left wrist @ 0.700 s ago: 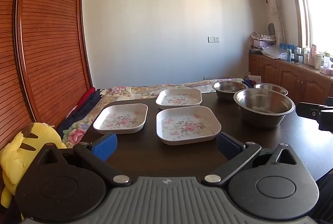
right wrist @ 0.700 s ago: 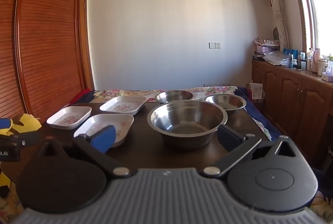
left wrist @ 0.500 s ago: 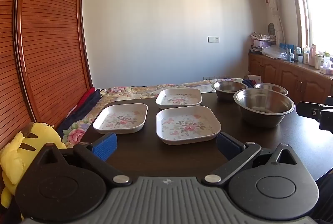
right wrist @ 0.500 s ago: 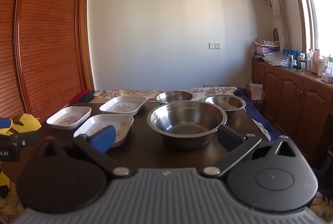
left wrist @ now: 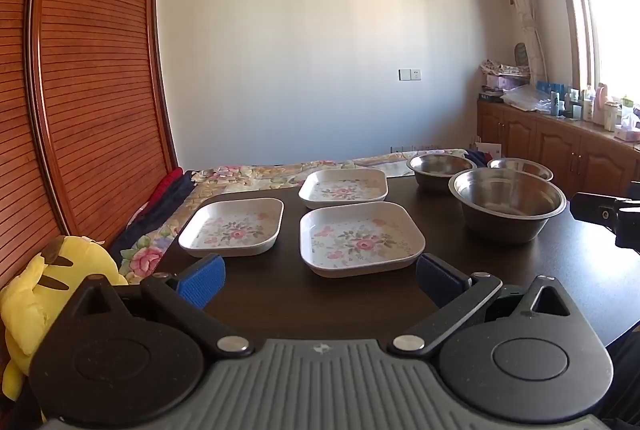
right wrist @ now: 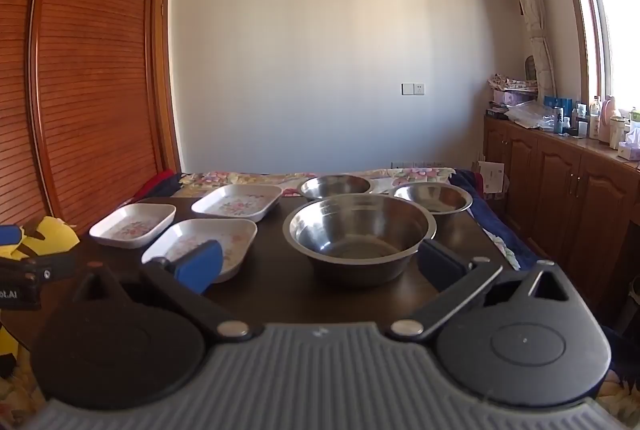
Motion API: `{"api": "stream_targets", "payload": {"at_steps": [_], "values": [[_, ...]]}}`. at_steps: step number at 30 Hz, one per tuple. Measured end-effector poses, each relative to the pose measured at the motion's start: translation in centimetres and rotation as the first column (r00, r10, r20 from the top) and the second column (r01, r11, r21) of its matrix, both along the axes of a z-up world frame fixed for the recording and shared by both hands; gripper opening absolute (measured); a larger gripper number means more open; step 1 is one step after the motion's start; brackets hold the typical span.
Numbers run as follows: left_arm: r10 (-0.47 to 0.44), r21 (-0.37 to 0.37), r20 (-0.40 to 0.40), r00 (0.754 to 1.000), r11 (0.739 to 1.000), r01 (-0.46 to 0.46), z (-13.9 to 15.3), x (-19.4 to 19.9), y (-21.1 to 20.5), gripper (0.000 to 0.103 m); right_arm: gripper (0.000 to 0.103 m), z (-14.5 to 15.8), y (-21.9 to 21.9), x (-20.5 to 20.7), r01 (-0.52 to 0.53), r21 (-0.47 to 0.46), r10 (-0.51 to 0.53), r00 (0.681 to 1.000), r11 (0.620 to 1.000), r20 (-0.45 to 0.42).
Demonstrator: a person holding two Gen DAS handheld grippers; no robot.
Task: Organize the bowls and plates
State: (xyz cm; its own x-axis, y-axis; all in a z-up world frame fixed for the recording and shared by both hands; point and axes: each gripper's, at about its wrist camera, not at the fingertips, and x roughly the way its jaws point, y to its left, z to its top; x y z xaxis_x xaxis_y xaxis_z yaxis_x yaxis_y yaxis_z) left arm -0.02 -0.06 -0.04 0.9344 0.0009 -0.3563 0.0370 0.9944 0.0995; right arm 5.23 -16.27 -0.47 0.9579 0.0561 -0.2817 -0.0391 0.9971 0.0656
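Plates and bowls sit unmoved on the table, both tools spread wide as before.

The desk is dark wood with a smooth, faintly glossy top, and the three bowls on it are polished metal that mirrors the light. The square plates look like glossy white plastic or glazed ware printed with flowers; which, I cannot tell. Each tool has matt black plastic arms, blue ribbed pads and a grooved grey base.
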Motion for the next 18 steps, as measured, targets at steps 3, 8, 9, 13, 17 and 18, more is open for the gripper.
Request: {"api": "stream_targets", "payload": {"at_steps": [3, 8, 9, 13, 17, 18], "values": [[0.001, 0.001, 0.001, 1.0, 1.0, -0.001, 0.05, -0.06, 0.0, 0.103, 0.103, 0.09, 0.07, 0.01, 0.0, 0.0, 0.0, 1.0, 1.0, 0.001], [0.003, 0.001, 0.001, 1.0, 1.0, -0.003, 0.06, -0.1, 0.0, 0.103, 0.103, 0.16, 0.03, -0.16, -0.001, 0.0, 0.001, 1.0, 1.0, 0.004], [0.003, 0.001, 0.0, 1.0, 1.0, -0.003, 0.05, -0.07, 0.02, 0.103, 0.103, 0.17, 0.04, -0.18, 0.0, -0.001, 0.0, 1.0, 1.0, 0.004], [0.002, 0.002, -0.001, 1.0, 1.0, -0.002, 0.03, -0.03, 0.13, 0.103, 0.103, 0.16, 0.04, -0.16, -0.001, 0.0, 0.001, 1.0, 1.0, 0.004], [0.002, 0.003, 0.0, 1.0, 1.0, -0.002, 0.02, -0.04, 0.15, 0.103, 0.103, 0.14, 0.04, -0.12, -0.001, 0.0, 0.001, 1.0, 1.0, 0.004], [0.003, 0.002, 0.0, 1.0, 1.0, -0.003, -0.03, -0.01, 0.21, 0.103, 0.103, 0.14, 0.05, -0.16, -0.001, -0.001, 0.001, 1.0, 1.0, 0.004]]}}
